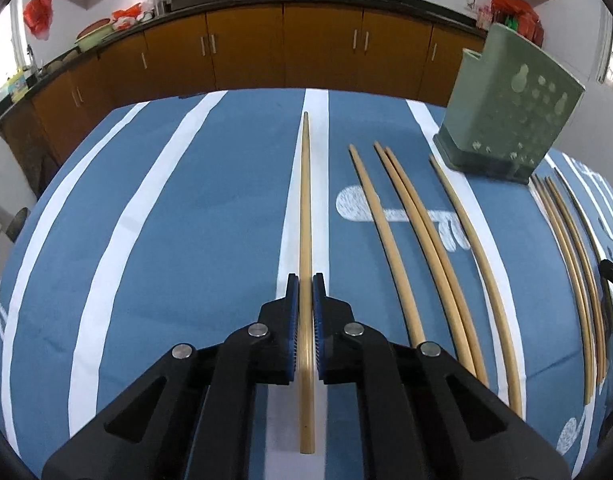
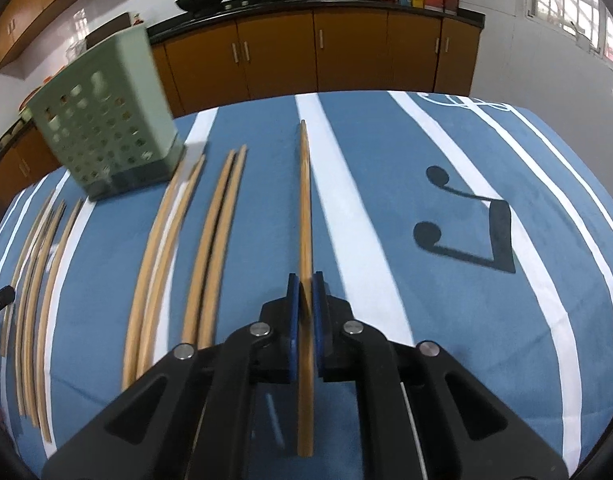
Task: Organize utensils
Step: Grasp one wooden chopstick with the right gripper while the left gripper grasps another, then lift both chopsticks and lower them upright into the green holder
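Gripping one chopstick [image 1: 305,216] each [image 2: 304,216], both grippers [image 1: 305,280] [image 2: 305,280] are clamped; holder [image 1: 506,108] looks empty, eight chopsticks [image 1: 422,248] remain on the cloth.

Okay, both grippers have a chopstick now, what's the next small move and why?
Probably lift both and carry them toward the green holder: the left gripper and right gripper are each shut on a chopstick, and more chopsticks wait on the tablecloth.

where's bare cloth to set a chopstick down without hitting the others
Free: the tablecloth left of the left gripper, and the patch around the music note right of the right gripper. Crowded: the loose chopsticks in front of the green holder.
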A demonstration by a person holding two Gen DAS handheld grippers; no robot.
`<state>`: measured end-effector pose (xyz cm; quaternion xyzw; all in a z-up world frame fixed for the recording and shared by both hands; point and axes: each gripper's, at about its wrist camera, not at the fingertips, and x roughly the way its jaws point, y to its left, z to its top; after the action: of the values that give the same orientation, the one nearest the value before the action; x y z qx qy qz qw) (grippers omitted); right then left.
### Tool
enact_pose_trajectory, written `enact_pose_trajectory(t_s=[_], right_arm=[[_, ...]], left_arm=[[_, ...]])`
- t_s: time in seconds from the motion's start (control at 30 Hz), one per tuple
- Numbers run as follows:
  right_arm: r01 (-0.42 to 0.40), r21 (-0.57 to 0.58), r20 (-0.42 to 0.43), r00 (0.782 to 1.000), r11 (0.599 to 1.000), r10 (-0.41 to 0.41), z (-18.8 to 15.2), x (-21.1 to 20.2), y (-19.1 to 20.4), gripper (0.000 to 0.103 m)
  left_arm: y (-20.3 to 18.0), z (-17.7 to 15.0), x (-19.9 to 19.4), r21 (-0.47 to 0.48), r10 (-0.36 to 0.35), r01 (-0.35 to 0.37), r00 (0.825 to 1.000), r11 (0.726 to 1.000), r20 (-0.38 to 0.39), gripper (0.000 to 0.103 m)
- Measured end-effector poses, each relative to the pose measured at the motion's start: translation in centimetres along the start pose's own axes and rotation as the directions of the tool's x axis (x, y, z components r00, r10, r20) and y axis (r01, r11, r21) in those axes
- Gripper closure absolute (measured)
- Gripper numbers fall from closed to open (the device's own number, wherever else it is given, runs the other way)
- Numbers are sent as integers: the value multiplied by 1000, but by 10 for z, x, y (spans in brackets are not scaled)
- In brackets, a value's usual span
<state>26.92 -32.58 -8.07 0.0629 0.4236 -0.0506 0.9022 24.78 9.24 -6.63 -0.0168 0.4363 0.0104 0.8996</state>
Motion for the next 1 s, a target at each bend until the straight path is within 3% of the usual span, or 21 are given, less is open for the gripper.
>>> enact_pose_trajectory(t_s=[0.23, 0.53, 0.73, 0.83, 1.0], right_arm=[[-11, -13, -7, 1000, 1000, 11, -3, -4, 2, 93], [-18, -23, -12, 1000, 1000, 18, -16, -14, 1, 88], [-25, -33, -16, 1000, 999, 25, -18, -17, 1, 95], [-28, -28, 40, 999, 999, 29, -13, -34, -2, 95], [-30, -27, 144, 989, 999, 34, 1, -66, -5, 95]], left_arm=[[4, -6, -5, -16, -33, 33, 999, 999, 3, 95], [2, -18, -14, 2, -19, 19, 1000, 1000, 4, 95], [-1, -21, -16, 28, 3, -3, 1000, 1000, 1, 95], [1, -20, -22, 24, -4, 4, 1000, 1000, 4, 96], [6, -6, -57, 27, -7, 5, 995, 1000, 98, 96]])
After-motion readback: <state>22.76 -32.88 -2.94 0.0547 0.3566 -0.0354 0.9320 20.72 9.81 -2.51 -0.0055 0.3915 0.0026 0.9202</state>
